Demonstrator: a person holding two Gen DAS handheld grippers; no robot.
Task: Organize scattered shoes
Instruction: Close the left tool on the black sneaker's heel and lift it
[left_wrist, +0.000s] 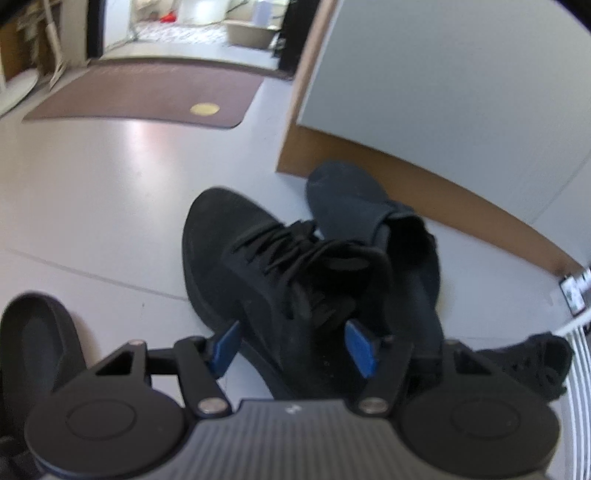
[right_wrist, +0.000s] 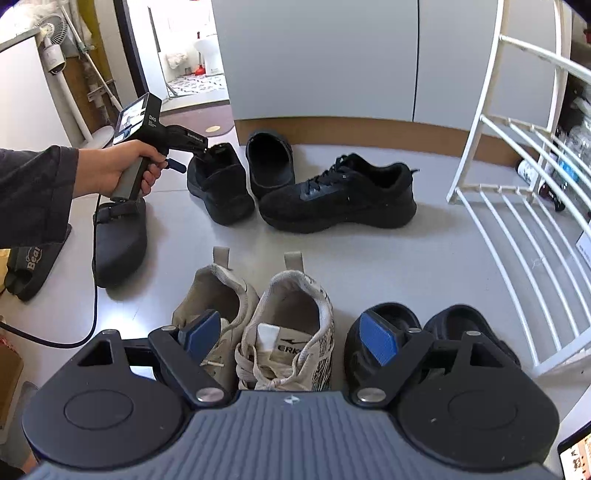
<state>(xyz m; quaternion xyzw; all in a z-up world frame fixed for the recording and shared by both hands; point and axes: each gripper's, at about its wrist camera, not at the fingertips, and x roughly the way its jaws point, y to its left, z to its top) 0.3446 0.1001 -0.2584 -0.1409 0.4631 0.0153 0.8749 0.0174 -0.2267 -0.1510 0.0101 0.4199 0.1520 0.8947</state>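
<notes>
The left tongs (left_wrist: 291, 347) are seen half open over a black lace-up sneaker (left_wrist: 258, 266) on the pale floor (left_wrist: 110, 192). Their blue pads (left_wrist: 360, 349) stand either side of the shoe's collar and tongue; the blurred left wrist view does not settle whether the pads press on it. No earlier view is given, so only this stance can be told. In the right wrist view the left tongs are held by a hand (right_wrist: 129, 166) in a dark sleeve (right_wrist: 33, 192), the fingers reaching into the heel opening of that sneaker (right_wrist: 218, 184).

Just beside it, toward the brown baseboard (right_wrist: 369, 131) of the white cabinet (right_wrist: 314, 55), a black slip-on shoe (right_wrist: 269, 162) is found, and to its right a second black lace-up sneaker (right_wrist: 340, 195) lies crosswise. Another black slip-on (right_wrist: 118, 240) rests below the hand, and a dark slipper (right_wrist: 29, 266) is seen at the left edge of the floor.

The right tongs (right_wrist: 291, 339) are held wide open with nothing between them, above a pair of beige sneakers (right_wrist: 284, 325) set side by side, heels away from the camera. A pair of black shoes (right_wrist: 424, 332) stands next to them on the right, near the foot of a white wire shoe rack (right_wrist: 517, 206). A brown doormat (left_wrist: 147, 92) lies further off by the doorway.
</notes>
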